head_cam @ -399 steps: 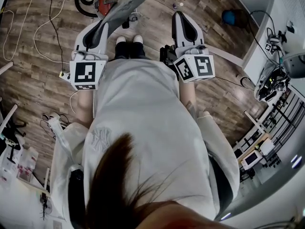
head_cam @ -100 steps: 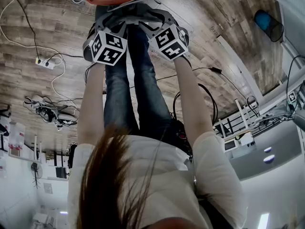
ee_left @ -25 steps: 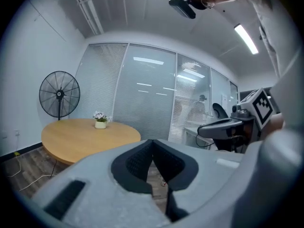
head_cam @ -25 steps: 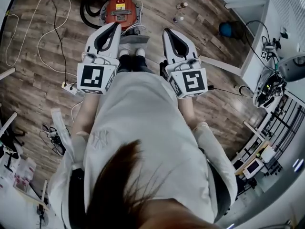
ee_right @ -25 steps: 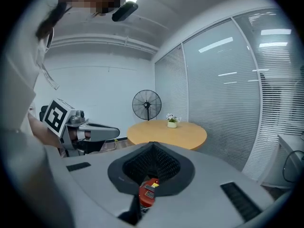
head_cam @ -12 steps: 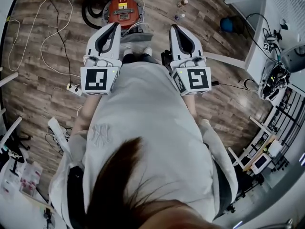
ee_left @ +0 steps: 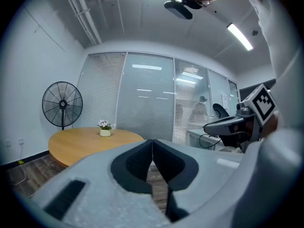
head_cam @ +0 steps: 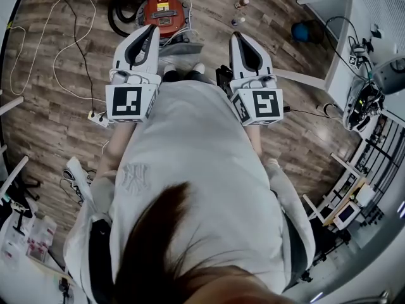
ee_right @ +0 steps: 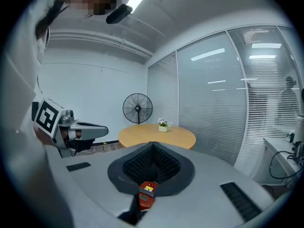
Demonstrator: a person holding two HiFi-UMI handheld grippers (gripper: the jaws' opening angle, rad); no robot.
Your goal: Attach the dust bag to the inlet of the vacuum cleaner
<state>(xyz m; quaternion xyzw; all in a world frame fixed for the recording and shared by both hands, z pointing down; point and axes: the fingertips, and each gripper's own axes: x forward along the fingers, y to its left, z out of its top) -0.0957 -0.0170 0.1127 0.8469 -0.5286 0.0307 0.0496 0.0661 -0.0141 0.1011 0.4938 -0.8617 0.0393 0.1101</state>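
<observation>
the floor (head_cam: 44, 132) under you is grey-brown wood-look plank, matt and streaky, with thin white cables (head_cam: 56, 65) looping over it. your loose white shirt (head_cam: 190, 189) fills the middle of the head view and hides most of your legs. both gripper views show a round table (ee_left: 85, 144) with a smooth pale wood top in front of a wall of glass and slatted blinds. a black wire-caged pedestal fan (ee_left: 62, 104) stands beside the table and a small white pot (ee_left: 105, 132) of flowers sits on it. the vacuum cleaner (head_cam: 163, 14) is a rounded red-orange canister on the floor beyond your shoes, with a black hose (head_cam: 117, 8) curled at its left. a flat grey piece (head_cam: 185, 45) lies against its near end; you cannot tell whether this is the dust bag or whether it sits on the inlet. your left gripper (head_cam: 150, 35) and right gripper (head_cam: 238, 38) are smooth grey shells with black ridged pads. each pair of jaws is pressed together at the tips with nothing between. in the right gripper view the vacuum cleaner shows small through the gap under the pads, far off and not held.
</observation>
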